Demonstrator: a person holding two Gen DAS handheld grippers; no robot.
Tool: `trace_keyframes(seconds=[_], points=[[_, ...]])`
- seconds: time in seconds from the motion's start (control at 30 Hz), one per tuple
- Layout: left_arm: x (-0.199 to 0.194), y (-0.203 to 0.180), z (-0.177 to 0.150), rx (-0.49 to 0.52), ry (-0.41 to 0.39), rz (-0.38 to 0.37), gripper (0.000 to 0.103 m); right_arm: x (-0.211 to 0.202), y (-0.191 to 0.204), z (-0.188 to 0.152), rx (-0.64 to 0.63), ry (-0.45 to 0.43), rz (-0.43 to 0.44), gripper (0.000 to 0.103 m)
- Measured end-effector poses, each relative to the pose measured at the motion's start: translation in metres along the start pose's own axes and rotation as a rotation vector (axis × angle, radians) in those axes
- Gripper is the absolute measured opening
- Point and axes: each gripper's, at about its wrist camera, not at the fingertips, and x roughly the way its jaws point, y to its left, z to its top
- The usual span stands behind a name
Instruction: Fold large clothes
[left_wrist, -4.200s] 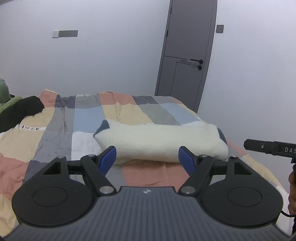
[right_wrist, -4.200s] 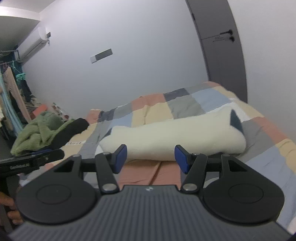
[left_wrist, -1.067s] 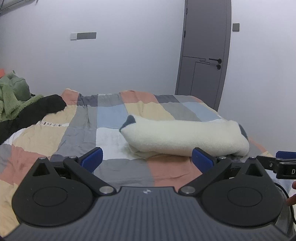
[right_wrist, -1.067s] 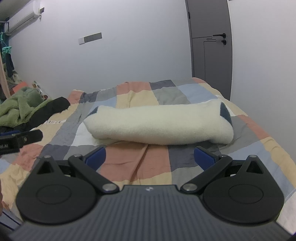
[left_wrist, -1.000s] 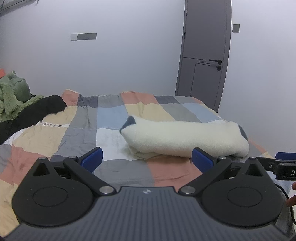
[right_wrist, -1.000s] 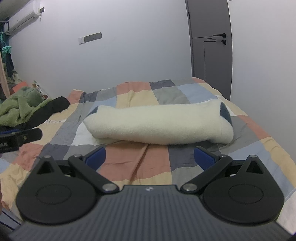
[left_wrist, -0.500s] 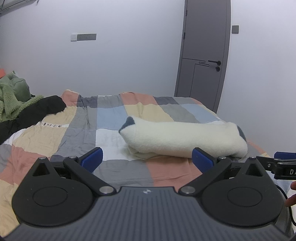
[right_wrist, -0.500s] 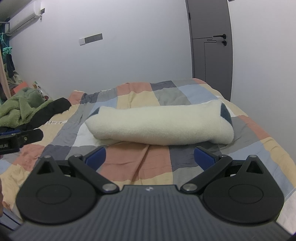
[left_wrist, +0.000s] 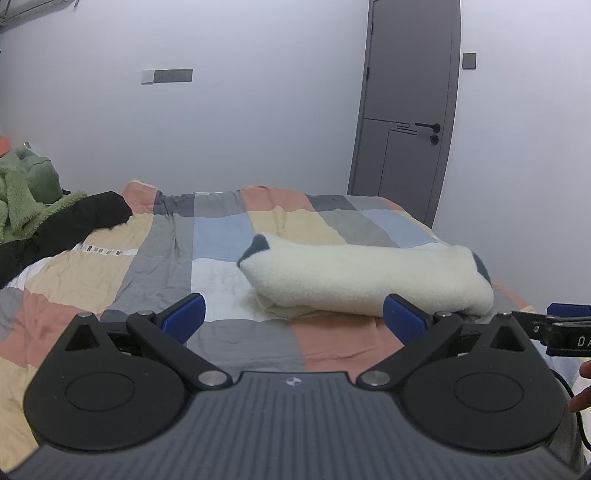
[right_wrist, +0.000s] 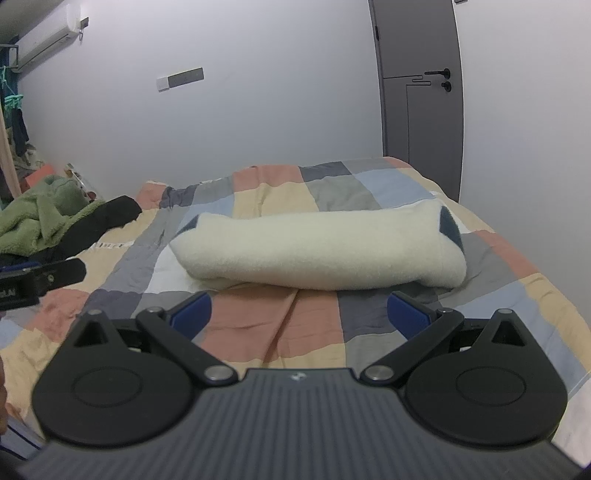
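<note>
A cream fleece garment (left_wrist: 365, 275) with dark blue patches at both ends lies folded into a long bundle across the patchwork bedspread (left_wrist: 221, 236). The right wrist view shows the same garment (right_wrist: 317, 251) from a little further right. My left gripper (left_wrist: 293, 319) is open and empty, hovering short of the bundle's near side. My right gripper (right_wrist: 299, 308) is also open and empty, just in front of the bundle. Each gripper's side shows at the edge of the other's view.
A green fleece (right_wrist: 40, 214) and a black garment (right_wrist: 99, 221) are heaped at the bed's far left. A grey door (left_wrist: 406, 118) stands behind the bed's right corner. White walls close in behind and to the right. The patchwork bedspread (right_wrist: 258, 325) is bare near me.
Since four seconds ago both grippers have opened wider and drawn back from the bundle. Over the last second almost nothing has moved.
</note>
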Motion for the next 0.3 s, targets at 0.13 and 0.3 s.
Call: trace_keyframes(seconds=[0.13, 0.3], points=[[-0.0005, 0.0003, -0.0003, -0.002, 0.001, -0.002, 0.103, 0.0003, -0.0011, 0.0006, -0.003, 0.005, 0.000, 0.103], [-0.0011, 0.0007, 0.0000, 0.001, -0.002, -0.002, 0.103, -0.0002, -0.0004, 0.0000, -0.002, 0.005, 0.000, 0.103]])
